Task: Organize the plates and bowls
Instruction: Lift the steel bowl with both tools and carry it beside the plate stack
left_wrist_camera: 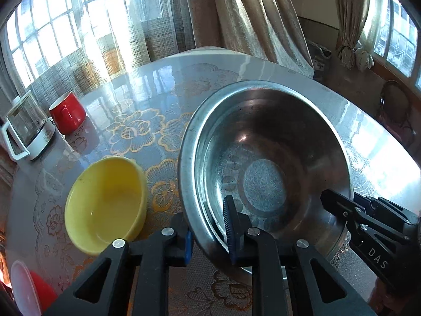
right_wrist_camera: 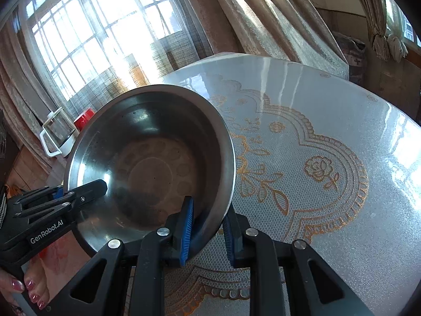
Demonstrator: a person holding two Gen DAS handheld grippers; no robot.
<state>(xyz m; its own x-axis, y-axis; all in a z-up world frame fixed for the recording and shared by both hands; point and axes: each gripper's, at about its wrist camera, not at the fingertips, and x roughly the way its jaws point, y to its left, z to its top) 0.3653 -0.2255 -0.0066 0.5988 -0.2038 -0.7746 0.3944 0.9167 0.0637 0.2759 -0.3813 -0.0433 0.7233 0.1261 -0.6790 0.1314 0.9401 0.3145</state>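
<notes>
Round silver-grey stainless steel bowl [left_wrist_camera: 265, 158] with a ring of embossed ovals round its base, pale yellow plastic bowl [left_wrist_camera: 105, 205], glossy red ceramic mug [left_wrist_camera: 67, 115], grey table cover [right_wrist_camera: 329, 131] with orange-gold lace flowers, black grippers' blue ribbed pads [right_wrist_camera: 185, 234].

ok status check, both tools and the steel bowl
Left tool shut on steel bowl rim. Right tool shut on opposite rim, bowl tilted. Yellow bowl close beside it, left.
</notes>
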